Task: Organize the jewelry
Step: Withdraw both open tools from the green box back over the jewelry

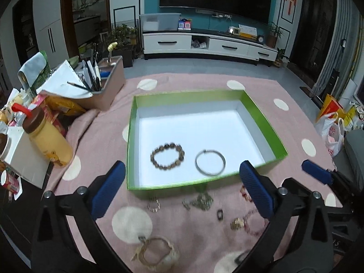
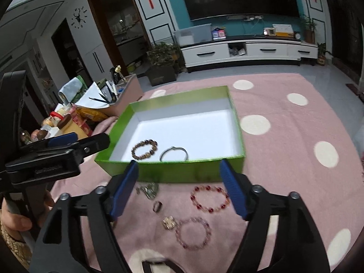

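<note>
Inside the green box (image 1: 261, 113), on its white floor near the front wall, you have a brown bead bracelet (image 1: 167, 156) and a silver bangle (image 1: 210, 162) lying side by side, close but apart.

In front of the box, loose pieces lie on the pink cloth with cream dots (image 2: 295, 159) that covers the tabletop. In your right wrist view you see a tangled metal chain (image 2: 149, 190), a small dark ring (image 2: 157, 205), a gold charm (image 2: 168, 223), a red bead bracelet (image 2: 209, 198) and a pale purple bead bracelet (image 2: 193, 233) touching the charm. In your left wrist view a small beaded band (image 1: 154, 204) lies just before the box wall, and a pale woven bracelet (image 1: 157, 252) lies nearest the camera.

Your left tool (image 1: 182, 182) is spread wide and holds nothing; its tips hang over the front of the box, with the two boxed pieces between them. Your right tool (image 2: 179, 188) is also spread apart and empty, its tips near the front wall of the box, with the chain, the ring and the red bracelet between its fingers.

To the left of the cloth stand a yellow bottle (image 1: 49, 141) with a brown cap, snack packets and a pen holder (image 1: 109, 86). Beyond are a grey floor, a white TV cabinet (image 1: 204, 43), a dark screen on a teal wall, potted plants and a wall clock (image 2: 79, 18).
</note>
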`<state>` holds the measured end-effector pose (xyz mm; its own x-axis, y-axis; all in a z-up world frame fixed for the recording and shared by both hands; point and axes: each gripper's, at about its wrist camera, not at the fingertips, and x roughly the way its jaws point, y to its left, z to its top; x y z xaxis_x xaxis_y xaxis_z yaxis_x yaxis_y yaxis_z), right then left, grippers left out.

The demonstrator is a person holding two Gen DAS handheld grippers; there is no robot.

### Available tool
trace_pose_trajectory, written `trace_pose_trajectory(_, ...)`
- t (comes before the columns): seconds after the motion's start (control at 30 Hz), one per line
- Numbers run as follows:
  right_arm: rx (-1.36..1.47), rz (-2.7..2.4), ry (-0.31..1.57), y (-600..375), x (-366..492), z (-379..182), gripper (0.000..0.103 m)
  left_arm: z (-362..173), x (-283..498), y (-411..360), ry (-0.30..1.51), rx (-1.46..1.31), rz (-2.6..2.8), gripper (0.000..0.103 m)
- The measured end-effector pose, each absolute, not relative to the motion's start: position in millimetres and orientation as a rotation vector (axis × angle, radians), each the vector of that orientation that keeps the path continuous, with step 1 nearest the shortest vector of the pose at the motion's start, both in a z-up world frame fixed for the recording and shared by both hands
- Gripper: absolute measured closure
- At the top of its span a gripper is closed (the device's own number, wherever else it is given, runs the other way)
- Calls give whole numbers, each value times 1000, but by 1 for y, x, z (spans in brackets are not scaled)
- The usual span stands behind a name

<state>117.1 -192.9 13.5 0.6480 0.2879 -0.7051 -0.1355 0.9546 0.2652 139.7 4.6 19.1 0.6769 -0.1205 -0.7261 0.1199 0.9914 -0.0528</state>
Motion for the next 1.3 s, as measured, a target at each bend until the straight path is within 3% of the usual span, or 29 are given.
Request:
trace_pose_trajectory(0.17,196,214,833,-199,98,18,18,4,120,6,869,2,-158,2)
trace_pose_trajectory(0.57,169,197,870,-201,59,19,18,-3,82,16,888,-26,-153,2)
trace_pose_trajectory(1.3,161,201,863,-195,41,27,18,21,45,30,745,-128,-259,2)
